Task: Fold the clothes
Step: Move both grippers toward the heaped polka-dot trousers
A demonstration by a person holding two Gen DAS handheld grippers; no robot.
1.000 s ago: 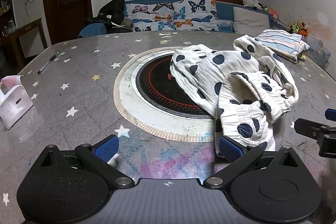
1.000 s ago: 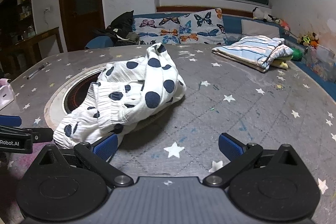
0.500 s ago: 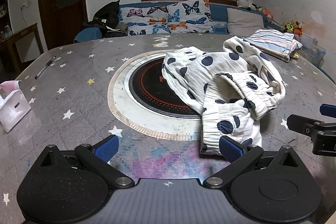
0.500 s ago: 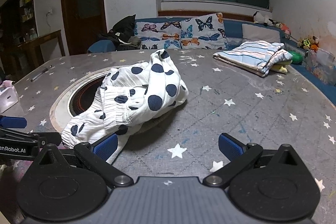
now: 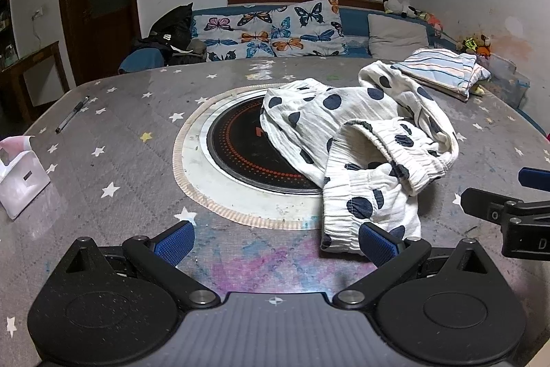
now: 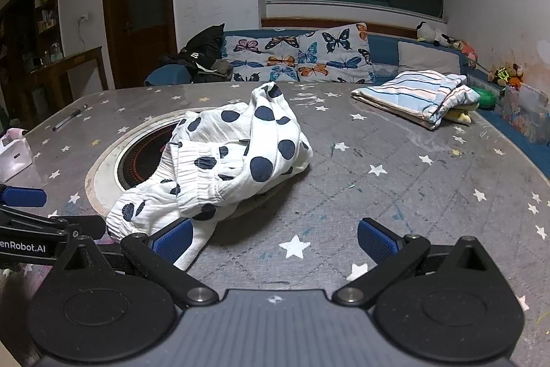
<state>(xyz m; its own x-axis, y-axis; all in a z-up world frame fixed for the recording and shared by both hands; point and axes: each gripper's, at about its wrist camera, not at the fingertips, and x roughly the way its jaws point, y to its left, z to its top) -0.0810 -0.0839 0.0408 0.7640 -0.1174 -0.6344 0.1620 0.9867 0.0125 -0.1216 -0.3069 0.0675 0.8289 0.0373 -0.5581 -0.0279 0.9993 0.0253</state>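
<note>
Polka-dot trousers [image 5: 361, 140], white with dark navy spots, are seen crumpled in a loose heap on the bench [image 5: 113, 160]; part of the heap is draped over the right side of the round black induction hob [image 5: 247, 157] set into the bench, and the rest is spread onto the grey star-patterned cover beside it; an elasticated, gathered waistband [image 5: 409, 160] is turned up near the top of the pile, and a ribbed hem is laid nearest the cameras.

The left tongs [image 5: 275, 243] are held spread wide, with nothing between the blue pads; the right pad [image 5: 376, 245] is seen just at the near edge of the trousers, though contact cannot be judged; the left pad is placed over bare bench cover. The right tongs [image 6: 275, 241] are likewise held spread and empty; their left pad [image 6: 172, 241] is seen at the near hem of the trousers [image 6: 237, 160], and the other pad is placed over the bare cover. Each tool is caught at the edge of the other's view.

A folded striped garment [image 6: 416, 95] is laid at the far right corner of the bench, well apart from the trousers; a pen [image 5: 72, 114] and a small white box [image 5: 20, 177] are set at the left side; a sofa with butterfly-print cushions [image 6: 299, 57] is seen behind.
</note>
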